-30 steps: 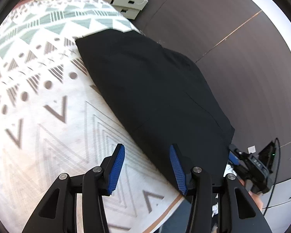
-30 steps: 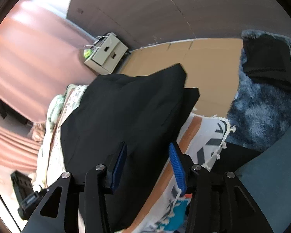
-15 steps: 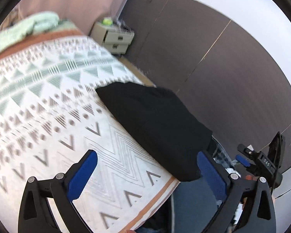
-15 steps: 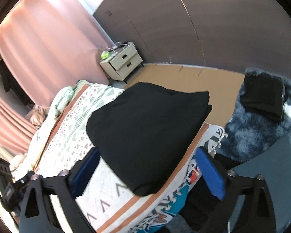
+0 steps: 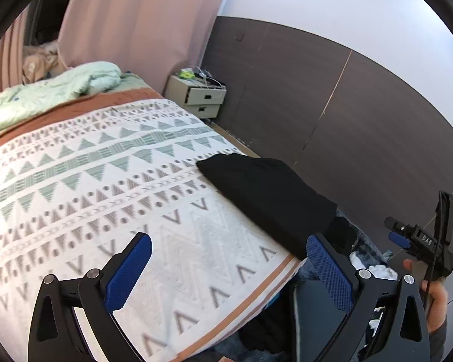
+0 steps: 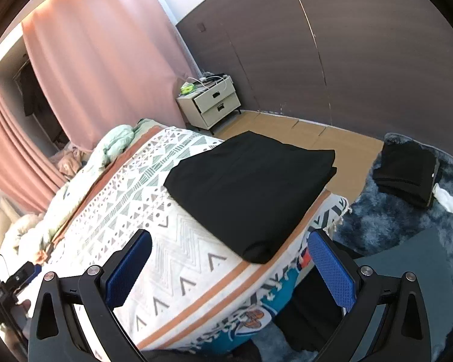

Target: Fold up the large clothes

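A black garment (image 5: 271, 199) lies folded in a flat rectangle on the patterned bedspread (image 5: 111, 181), near the bed's corner; it also shows in the right wrist view (image 6: 250, 190). My left gripper (image 5: 229, 271) is wide open and empty, held back above the bed's near edge. My right gripper (image 6: 231, 271) is wide open and empty, held back from the bed's corner, apart from the garment. The right gripper also appears at the far right of the left wrist view (image 5: 419, 241).
A white bedside cabinet (image 6: 210, 102) stands by the pink curtain (image 6: 105, 66). A mint duvet (image 5: 51, 90) is bunched at the bed's head. A second folded black garment (image 6: 407, 172) and white cloth lie on the blue shaggy rug (image 6: 392, 220). Dark wall panels run along the far side.
Both grippers have opened from half-closed to wide open and pulled back and up from the black garment. The garment stays folded on the bed.
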The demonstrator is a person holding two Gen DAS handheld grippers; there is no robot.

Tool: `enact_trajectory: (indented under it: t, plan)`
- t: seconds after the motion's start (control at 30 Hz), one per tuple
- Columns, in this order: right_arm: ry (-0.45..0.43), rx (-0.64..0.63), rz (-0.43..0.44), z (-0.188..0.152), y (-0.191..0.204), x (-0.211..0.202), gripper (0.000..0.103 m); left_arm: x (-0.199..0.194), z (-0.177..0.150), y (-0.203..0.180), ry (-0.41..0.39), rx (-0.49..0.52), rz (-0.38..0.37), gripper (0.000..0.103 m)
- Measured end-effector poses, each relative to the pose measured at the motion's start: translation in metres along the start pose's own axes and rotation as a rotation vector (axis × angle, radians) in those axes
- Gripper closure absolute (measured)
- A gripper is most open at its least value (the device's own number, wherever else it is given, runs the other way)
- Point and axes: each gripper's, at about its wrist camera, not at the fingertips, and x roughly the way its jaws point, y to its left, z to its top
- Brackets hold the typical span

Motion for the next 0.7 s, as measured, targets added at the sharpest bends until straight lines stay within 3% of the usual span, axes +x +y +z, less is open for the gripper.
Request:
enact_trajectory:
  t: [0.37, 0.7]
  plan:
    - [-0.057, -0.1, -0.007, -0.051, 0.046, -0.079, 0.0, -0.102, -0.049, 0.022, -0.068, 0.005, 0.029, 0.0]
    - [-0.069, -0.186, -0.004, -0.107, 0.064, -0.124, 0.0, -0.181, -0.094, 0.037, -0.156, -0.022, 0.052, 0.0]
